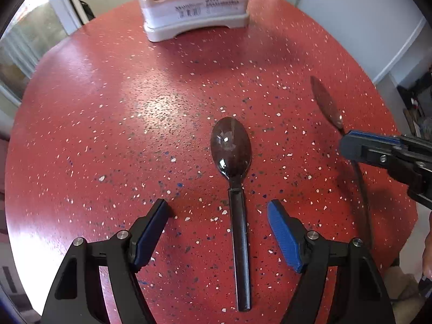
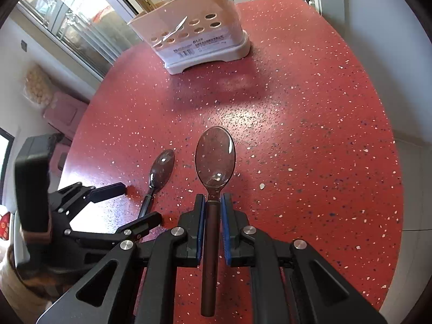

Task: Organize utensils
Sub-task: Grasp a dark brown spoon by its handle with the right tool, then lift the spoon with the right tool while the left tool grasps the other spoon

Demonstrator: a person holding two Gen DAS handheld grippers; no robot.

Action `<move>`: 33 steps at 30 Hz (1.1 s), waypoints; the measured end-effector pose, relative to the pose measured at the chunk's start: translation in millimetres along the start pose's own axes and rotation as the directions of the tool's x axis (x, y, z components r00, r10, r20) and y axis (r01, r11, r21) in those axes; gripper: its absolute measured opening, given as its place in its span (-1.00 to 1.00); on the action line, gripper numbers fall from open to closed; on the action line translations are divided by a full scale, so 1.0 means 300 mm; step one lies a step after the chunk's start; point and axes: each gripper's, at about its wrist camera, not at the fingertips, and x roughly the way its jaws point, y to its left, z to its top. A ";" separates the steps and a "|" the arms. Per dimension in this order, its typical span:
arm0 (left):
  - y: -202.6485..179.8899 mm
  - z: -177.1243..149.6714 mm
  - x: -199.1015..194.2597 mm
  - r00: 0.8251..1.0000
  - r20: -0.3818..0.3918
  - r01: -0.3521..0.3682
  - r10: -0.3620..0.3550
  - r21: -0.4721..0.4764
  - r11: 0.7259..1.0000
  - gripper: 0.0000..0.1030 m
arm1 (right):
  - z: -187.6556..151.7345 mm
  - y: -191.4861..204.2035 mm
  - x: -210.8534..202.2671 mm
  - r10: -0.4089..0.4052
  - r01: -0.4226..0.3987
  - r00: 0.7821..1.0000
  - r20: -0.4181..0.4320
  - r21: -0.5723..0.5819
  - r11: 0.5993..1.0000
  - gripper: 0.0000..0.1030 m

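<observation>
A: Where does the loose spoon lie relative to the left gripper [image 1: 218, 210]?

B: The dark, glossy spoon with the long straight handle [image 1: 235, 189] lies flat on the red speckled table [image 1: 108, 135], near its near edge. Its handle runs straight between the left gripper's two fingers, bowl pointing away toward the far edge where the cream plastic utensil holder with round holes [image 1: 197, 8] stands. The long axis lines up with the way the gripper points, so the fingers flank the handle from either side.

A: Are they pressing on it?

B: No. The jaws are spread wide, with table showing on both sides of the handle.

A: And the right gripper [image 2: 213, 202]?

B: Clamped on the neck of a second, brownish metal spoon [image 2: 214, 162], which it holds off the table, bowl forward toward the holder.

A: So which hand takes the loose one?

B: The left, I'd judge; it's already straddling it. Closing squarely across the handle looks feasible, though the thin, flat handle could slip on that smooth surface.
</observation>
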 end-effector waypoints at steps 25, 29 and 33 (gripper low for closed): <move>0.000 -0.111 -0.256 0.953 0.290 0.140 -0.091 -0.151 0.979 -0.21 | 0.006 -0.075 -0.100 0.064 -0.065 0.995 0.071 0.002 0.998 -0.76; 0.023 -0.128 -0.330 0.928 0.362 0.162 -0.087 -0.184 0.969 -0.21 | 0.016 -0.067 -0.129 0.077 -0.076 0.992 0.101 -0.014 0.997 -0.76; 0.040 -0.093 -0.357 0.909 0.409 0.173 -0.081 -0.193 0.966 -0.21 | 0.032 -0.056 -0.158 0.082 -0.077 0.988 0.133 -0.039 0.996 -0.76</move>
